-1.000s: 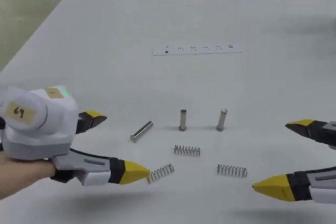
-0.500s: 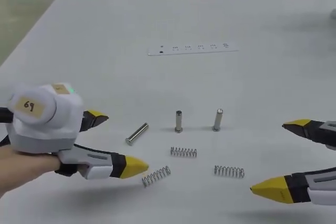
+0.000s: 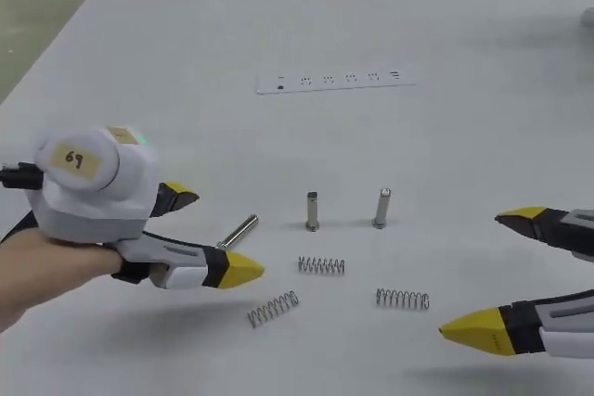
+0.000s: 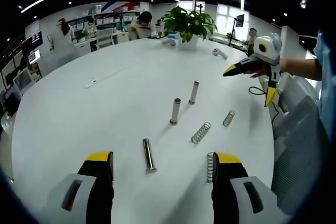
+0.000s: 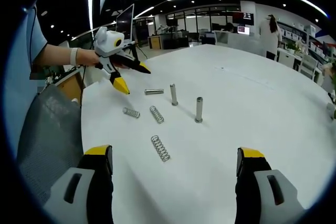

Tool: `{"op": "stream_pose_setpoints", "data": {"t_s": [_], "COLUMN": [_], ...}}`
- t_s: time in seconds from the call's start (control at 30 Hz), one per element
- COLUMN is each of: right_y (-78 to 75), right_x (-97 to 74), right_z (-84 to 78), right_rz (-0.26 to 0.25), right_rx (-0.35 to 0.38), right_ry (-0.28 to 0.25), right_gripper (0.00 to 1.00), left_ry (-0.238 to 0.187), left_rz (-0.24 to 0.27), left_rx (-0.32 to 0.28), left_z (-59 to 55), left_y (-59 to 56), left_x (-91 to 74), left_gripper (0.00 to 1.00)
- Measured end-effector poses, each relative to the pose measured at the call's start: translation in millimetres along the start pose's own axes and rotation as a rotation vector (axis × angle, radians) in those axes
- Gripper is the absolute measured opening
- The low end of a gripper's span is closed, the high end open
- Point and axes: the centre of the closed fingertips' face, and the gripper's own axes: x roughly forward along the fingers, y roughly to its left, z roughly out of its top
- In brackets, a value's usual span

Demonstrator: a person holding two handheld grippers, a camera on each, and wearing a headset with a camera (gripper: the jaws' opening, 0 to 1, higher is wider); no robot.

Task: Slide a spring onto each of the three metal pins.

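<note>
The lying pin (image 3: 239, 231) rests on the bench (image 3: 464, 136) by the left gripper's (image 4: 163, 158) wide-apart fingers. It looks hard and slippy, so grab its middle. Two pins (image 3: 312, 210) stand beside it, and three light, bendy springs (image 3: 321, 266) lie near it. The right gripper's (image 3: 471, 274) fingers are apart too.

- White table (image 3: 464, 34): centre pin (image 3: 312, 210) stands upright.
- Flanking the centre pin: second upright pin (image 3: 381, 208), fallen pin (image 3: 238, 231).
- Just in front of it: middle spring (image 3: 321, 266), left spring (image 3: 273, 308), right spring (image 3: 402, 299).
- Well beyond it: white strip (image 3: 334, 81).

3 springs (image 3: 321, 266), 3 metal pins (image 3: 312, 210), 2 hand-held grippers (image 3: 473, 274).
</note>
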Motion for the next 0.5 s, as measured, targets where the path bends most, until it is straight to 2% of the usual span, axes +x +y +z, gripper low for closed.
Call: {"op": "stream_pose_setpoints", "data": {"t_s": [0.27,0.5], "right_y": [1.1,2.6], "right_x": [1.0,1.9], "right_z": [-2.3,-5.0], "right_rz": [0.003,0.005], "right_rx": [0.002,0.006], "right_ry": [0.005,0.009], "right_gripper": [0.97,0.97], "left_ry": [0.038,0.052], "left_rz": [-0.001,0.010], "left_rx": [-0.004,-0.010], "left_z": [-2.2,-1.2], "left_y": [3.3,9.9], "left_x": [6.6,10.6], "left_gripper": [0.69,0.63]}}
